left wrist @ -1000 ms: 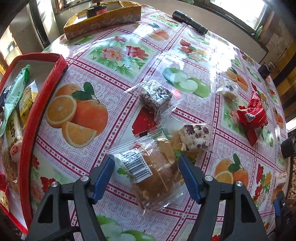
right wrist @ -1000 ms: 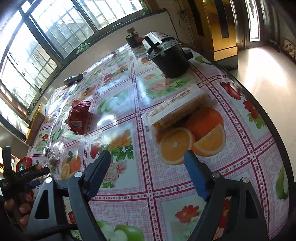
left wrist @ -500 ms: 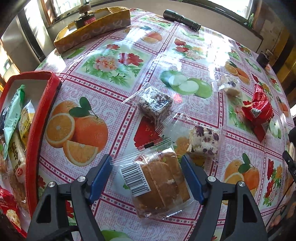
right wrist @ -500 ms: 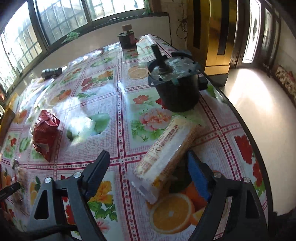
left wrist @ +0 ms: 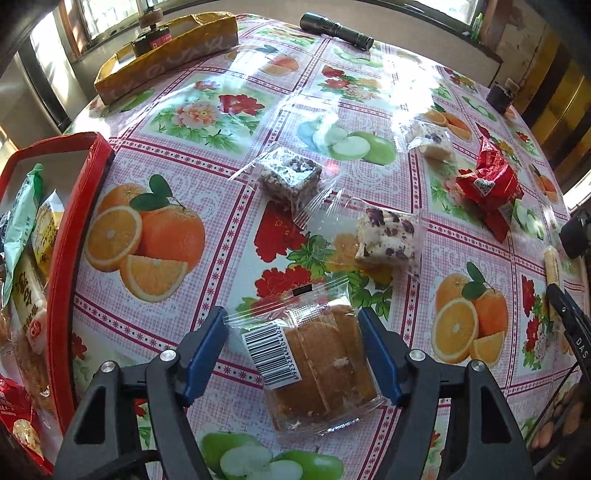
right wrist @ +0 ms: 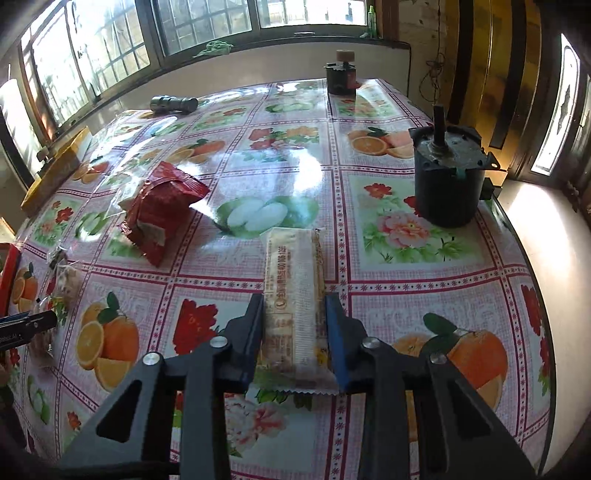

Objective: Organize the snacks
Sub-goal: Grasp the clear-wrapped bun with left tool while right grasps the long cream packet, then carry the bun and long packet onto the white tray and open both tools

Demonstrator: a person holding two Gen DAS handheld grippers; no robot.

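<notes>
Left wrist cam: riding behind left gripper point(left wrist: 291, 350), tilted steeply down, close over tablecloth point(left wrist: 177, 110), red tray point(left wrist: 74, 236) at frame left. Right wrist cam: behind right gripper point(right wrist: 295, 332), shallower tilt, facing across table twd windows point(right wrist: 207, 18). Shared betw. both: red snack bag point(left wrist: 487, 184) point(right wrist: 162, 206), flashlight point(left wrist: 336, 26) point(right wrist: 173, 103), yellow box point(left wrist: 166, 55) point(right wrist: 55, 173).

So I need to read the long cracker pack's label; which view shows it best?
The right wrist view: the long cracker pack lies centred, printed face up, clamped by the right hand-held gripper. The left wrist view shows only a sliver of it at the right edge.
</notes>
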